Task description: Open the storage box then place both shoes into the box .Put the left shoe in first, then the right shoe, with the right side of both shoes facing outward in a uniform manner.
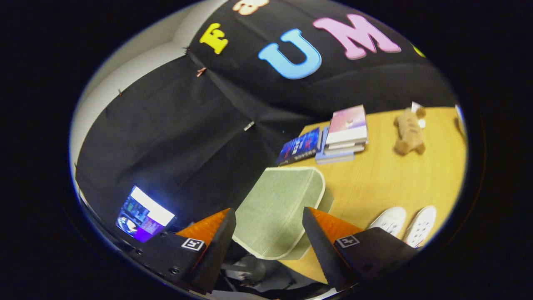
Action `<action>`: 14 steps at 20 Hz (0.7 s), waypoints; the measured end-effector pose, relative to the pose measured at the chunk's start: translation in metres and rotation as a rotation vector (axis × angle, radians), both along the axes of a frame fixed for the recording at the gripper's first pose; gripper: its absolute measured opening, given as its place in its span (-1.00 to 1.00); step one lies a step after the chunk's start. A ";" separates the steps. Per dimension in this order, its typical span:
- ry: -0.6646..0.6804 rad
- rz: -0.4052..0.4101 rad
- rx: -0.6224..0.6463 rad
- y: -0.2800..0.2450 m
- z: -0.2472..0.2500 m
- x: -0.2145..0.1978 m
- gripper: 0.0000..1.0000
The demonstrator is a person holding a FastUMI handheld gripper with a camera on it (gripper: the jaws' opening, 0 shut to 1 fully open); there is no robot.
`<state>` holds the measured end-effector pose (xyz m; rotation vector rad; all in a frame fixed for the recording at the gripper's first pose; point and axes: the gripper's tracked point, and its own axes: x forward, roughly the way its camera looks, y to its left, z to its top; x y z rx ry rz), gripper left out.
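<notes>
We see the gripper [268,233] with its fingers spread wide apart, gripping nothing. Between and just ahead of them lies the storage box [279,208], a pale green woven-fabric box with rounded corners and light piping, its lid down, sitting at the edge of the smooth wooden table [387,179]. Its contents are hidden. Beside the far finger, near the table's edge, stand two white perforated shoes [406,225] side by side. Beyond the box, by the cloth-hung edge, lie stacked books [343,135] and a plush bear [410,131].
</notes>
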<state>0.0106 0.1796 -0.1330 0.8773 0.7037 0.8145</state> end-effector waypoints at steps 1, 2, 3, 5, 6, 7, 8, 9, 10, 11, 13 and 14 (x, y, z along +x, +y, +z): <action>0.069 0.033 0.050 0.008 -0.011 -0.003 0.97; 0.132 0.060 0.103 0.017 -0.021 -0.002 0.96; 0.188 0.092 0.154 0.023 -0.030 -0.002 0.96; 0.292 0.130 0.233 0.031 -0.044 -0.002 0.96; 0.338 0.147 0.276 0.035 -0.051 -0.001 0.96; 0.381 0.157 0.319 0.039 -0.058 0.002 0.96; 0.421 0.161 0.351 0.042 -0.065 0.004 0.96; 0.455 0.167 0.366 0.044 -0.075 0.004 0.96; 0.476 0.172 0.369 0.049 -0.083 0.004 0.96; 0.490 0.179 0.370 0.053 -0.091 0.002 0.95; 0.514 0.204 0.409 0.061 -0.093 0.001 0.96; 0.523 0.210 0.433 0.063 -0.091 0.001 0.96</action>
